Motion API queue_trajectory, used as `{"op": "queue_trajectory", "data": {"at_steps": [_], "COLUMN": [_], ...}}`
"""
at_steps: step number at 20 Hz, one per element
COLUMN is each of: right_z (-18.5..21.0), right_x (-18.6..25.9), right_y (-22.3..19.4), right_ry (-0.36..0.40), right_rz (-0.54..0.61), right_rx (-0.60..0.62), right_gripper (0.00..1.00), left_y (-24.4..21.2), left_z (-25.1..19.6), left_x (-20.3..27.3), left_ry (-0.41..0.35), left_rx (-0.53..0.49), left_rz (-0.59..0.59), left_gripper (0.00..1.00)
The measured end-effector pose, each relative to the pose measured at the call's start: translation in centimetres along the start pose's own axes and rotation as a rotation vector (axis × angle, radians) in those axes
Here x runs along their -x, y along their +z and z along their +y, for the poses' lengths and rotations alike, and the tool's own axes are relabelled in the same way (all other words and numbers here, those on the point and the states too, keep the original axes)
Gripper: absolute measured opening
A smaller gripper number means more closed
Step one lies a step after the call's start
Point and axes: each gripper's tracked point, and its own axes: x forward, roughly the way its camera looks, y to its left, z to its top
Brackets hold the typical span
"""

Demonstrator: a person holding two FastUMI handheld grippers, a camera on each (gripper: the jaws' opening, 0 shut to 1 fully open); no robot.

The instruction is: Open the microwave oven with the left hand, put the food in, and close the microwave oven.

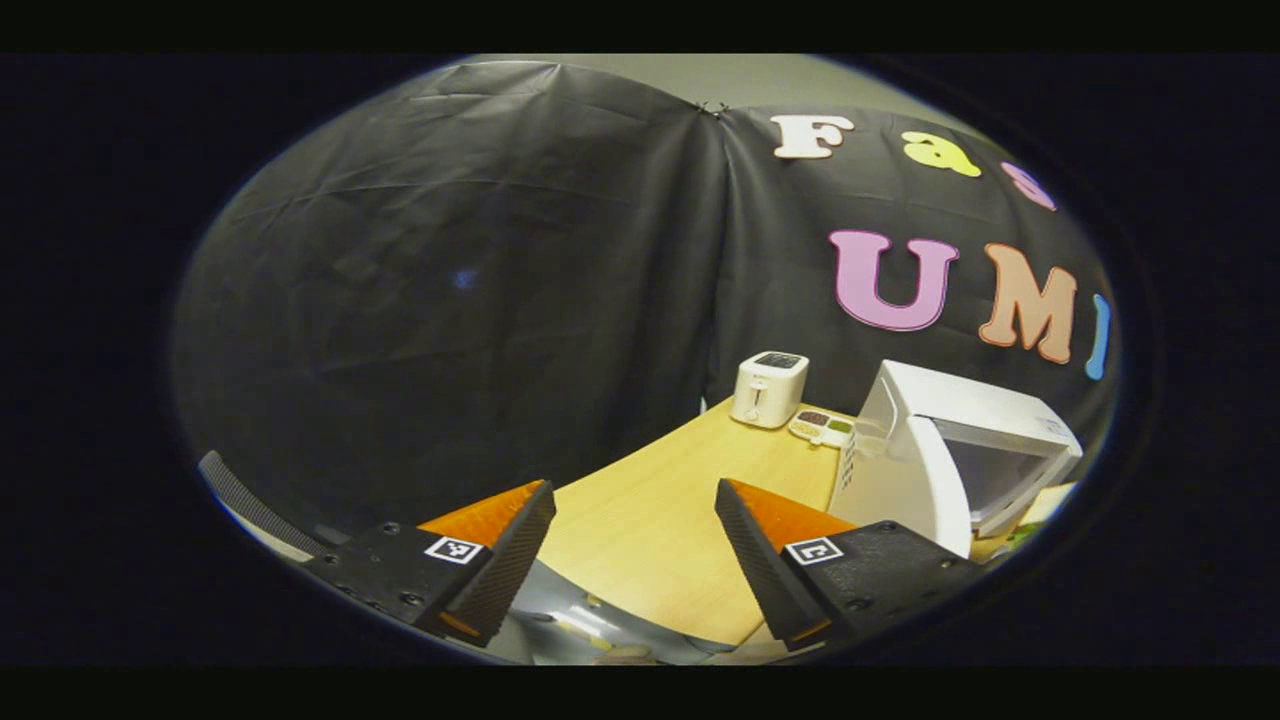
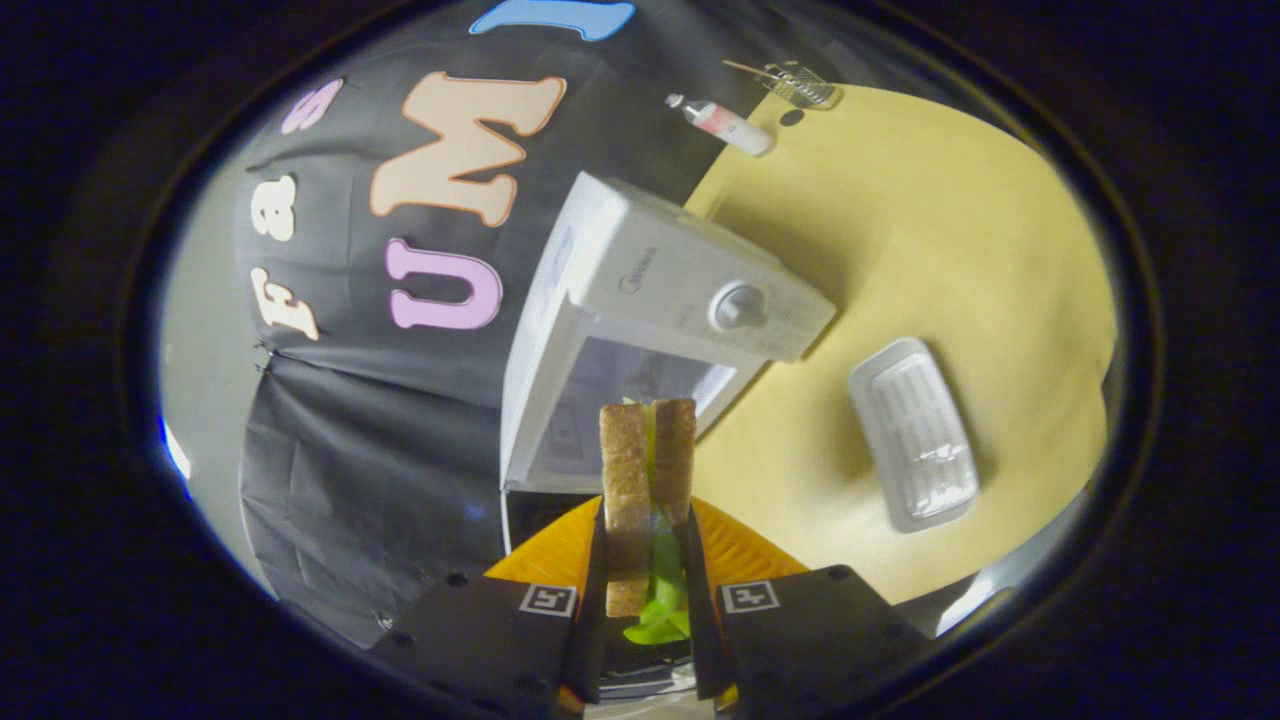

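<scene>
Right gripper [image 2: 648, 590] jaws clamped on sandwich [image 2: 648, 480] in front of open microwave [image 2: 640, 330] cavity (door swung wide), left gripper [image 1: 635, 550] jaws wide apart holding nothing over bench [image 1: 660, 500]; feed food straight in, level, clear of door edge

Microwave [image 2: 640, 270]: white plastic, semi-glossy. Table [image 2: 940, 260]: smooth light wood, matt. Sandwich [image 2: 645, 480]: rough bread. Tray [image 2: 915, 435] at 3 o'clock: clear glossy plastic.
</scene>
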Motion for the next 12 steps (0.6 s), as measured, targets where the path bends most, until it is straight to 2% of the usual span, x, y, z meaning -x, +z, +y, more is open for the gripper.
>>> {"op": "queue_trajectory", "data": {"at_steps": [3,7,12], "right_z": [1.8,4.5,4.9], "right_x": [-2.4,-6.2,-11.3], "right_y": [-3.3,-6.6,-7.2], "right_ry": [0.042,0.089,0.048], "right_rz": [-0.023,-0.062,-0.150], "right_rx": [0.004,-0.028,-0.016], "right_gripper": [0.38,0.38,0.38], "left_y": [-0.3,-0.7,-1.8], "left_z": [1.1,1.1,1.4], "left_x": [-0.4,0.1,0.3], "left_ry": [-0.020,-0.087,-0.152], "left_rx": [-0.013,-0.001,0.024], "left_rz": [0.013,0.027,0.052], "left_gripper": [0.94,0.94,0.94]}}
